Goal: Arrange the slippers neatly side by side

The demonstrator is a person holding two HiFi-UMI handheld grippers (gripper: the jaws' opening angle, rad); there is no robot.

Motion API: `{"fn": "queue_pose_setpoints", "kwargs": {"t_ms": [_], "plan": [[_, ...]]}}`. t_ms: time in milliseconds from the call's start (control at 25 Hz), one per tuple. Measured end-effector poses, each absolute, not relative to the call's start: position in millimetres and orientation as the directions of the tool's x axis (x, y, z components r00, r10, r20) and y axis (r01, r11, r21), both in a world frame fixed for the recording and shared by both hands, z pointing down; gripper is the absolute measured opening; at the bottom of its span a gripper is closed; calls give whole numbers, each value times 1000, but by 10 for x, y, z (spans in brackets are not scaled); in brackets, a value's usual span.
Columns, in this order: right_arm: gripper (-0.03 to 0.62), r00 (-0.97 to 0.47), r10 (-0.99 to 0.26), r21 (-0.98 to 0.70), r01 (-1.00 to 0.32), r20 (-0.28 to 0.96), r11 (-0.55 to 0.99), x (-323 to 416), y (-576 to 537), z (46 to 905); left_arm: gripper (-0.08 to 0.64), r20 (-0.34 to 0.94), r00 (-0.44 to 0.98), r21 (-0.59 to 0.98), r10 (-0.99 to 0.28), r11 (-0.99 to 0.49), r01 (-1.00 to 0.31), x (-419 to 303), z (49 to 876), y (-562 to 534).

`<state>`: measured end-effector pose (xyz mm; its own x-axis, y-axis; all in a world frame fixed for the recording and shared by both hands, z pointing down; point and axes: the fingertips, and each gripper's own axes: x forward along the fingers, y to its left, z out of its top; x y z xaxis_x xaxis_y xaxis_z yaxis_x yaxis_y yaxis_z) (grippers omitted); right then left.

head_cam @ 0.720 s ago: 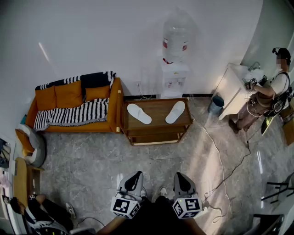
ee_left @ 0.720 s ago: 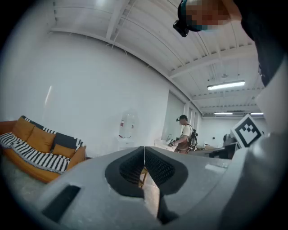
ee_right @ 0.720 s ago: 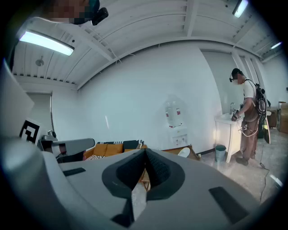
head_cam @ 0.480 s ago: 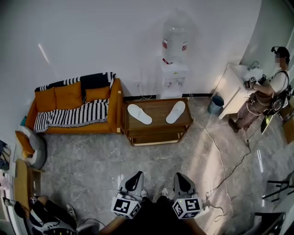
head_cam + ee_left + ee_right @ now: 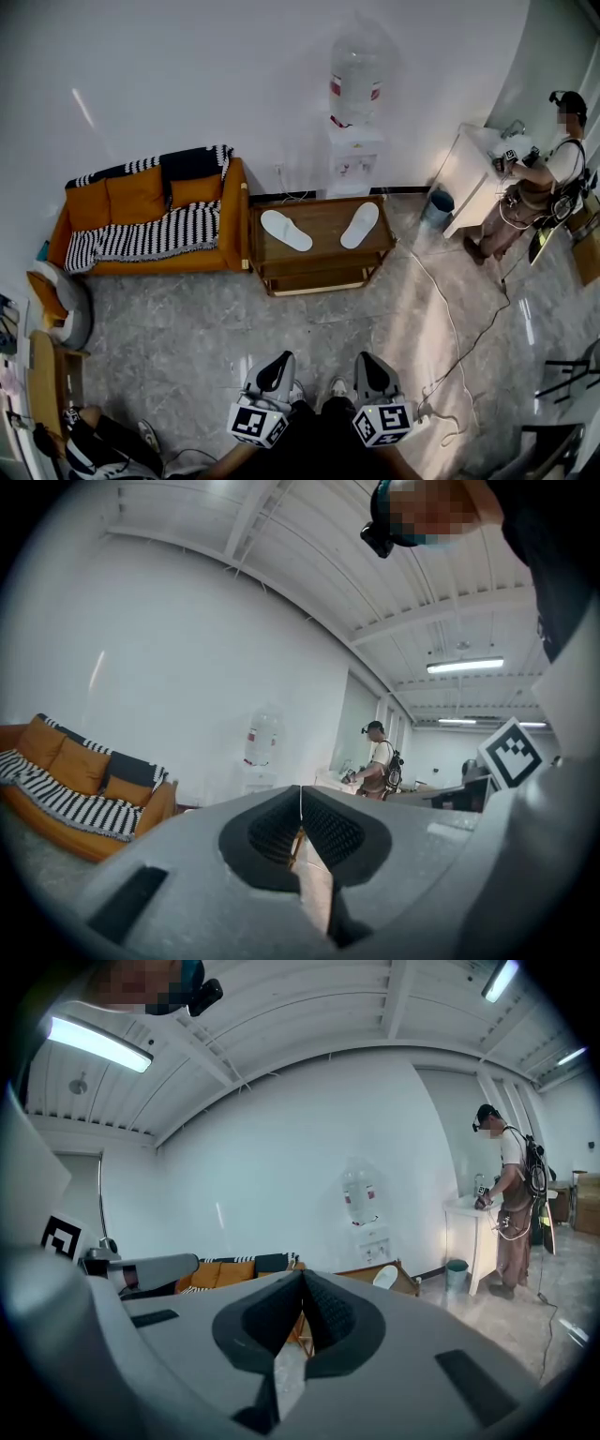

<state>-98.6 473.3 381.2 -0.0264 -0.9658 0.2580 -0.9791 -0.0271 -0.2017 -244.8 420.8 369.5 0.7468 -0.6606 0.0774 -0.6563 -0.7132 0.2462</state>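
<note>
White left slipper (image 5: pixel 284 231) and right slipper (image 5: pixel 358 226) sit apart on the wooden table (image 5: pixel 322 225), splayed in a V, well ahead of both claws; left gripper (image 5: pixel 274 364) and right gripper (image 5: pixel 372 367) hang side by side, jaws pressed together, nothing in them

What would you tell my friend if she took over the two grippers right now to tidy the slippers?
Left gripper: shut, empty, held low near the body.
Right gripper: shut, empty, beside it.
Slippers: the left slipper and the right slipper lie on the wooden table across the floor, well apart and angled differently.
Done: nothing yet.
Left to do: walk over, grip one slipper, and set it next to the other, both pointing the same way.
</note>
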Motion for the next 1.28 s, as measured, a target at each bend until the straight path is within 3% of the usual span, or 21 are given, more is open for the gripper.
{"fn": "queue_pose_setpoints", "kwargs": {"t_ms": [640, 1280], "plan": [[12, -45, -967, -200, -980, 253, -7, -1042, 4231, 3990, 17, 98, 736, 265, -670, -695, -669, -2511, 3912, 3802], [12, -99, -965, -225, -973, 244, 43, 394, 2467, 4027, 17, 129, 730, 247, -671, -691, -679, -946, 4018, 2154]]}}
